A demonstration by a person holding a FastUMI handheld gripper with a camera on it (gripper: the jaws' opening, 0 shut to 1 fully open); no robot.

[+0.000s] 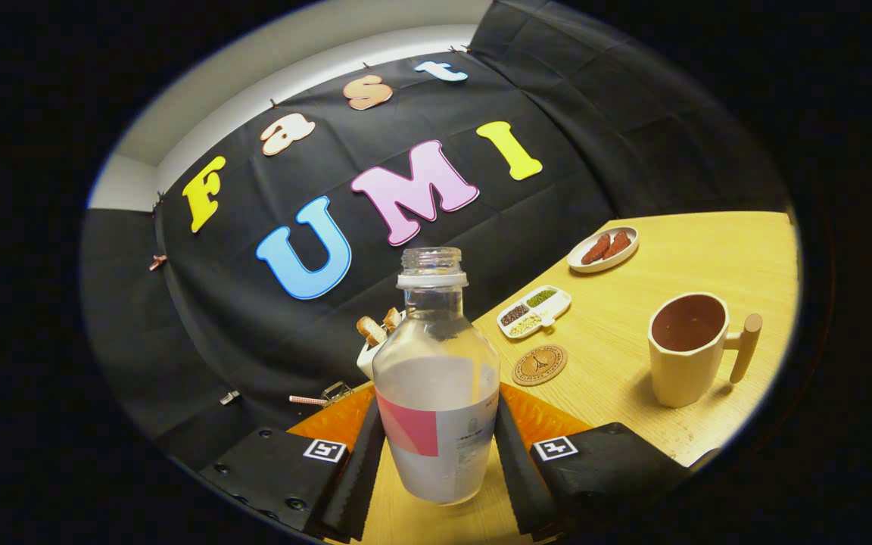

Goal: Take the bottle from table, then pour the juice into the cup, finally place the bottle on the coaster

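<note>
Gripping the bottle (436, 393) low on its body, the tool (436, 462) had both fingers pressed to its sides, keeping the open neck upright. The cup (689, 348) beyond and to the right looked already full of dark juice, so the pour was probably done. The coaster (540, 365) lay bare just ahead on the table (708, 250), free for setting the bottle down.

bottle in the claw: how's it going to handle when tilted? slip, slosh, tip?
The bottle looks clear, smooth and rigid, so it could slip in the claw, though both fingers press on its labelled lower body. It has no cap, so any tilt toward the cup could spill quickly. It seems narrow-necked and wide-bodied, probably stable once set on the coaster.
</note>
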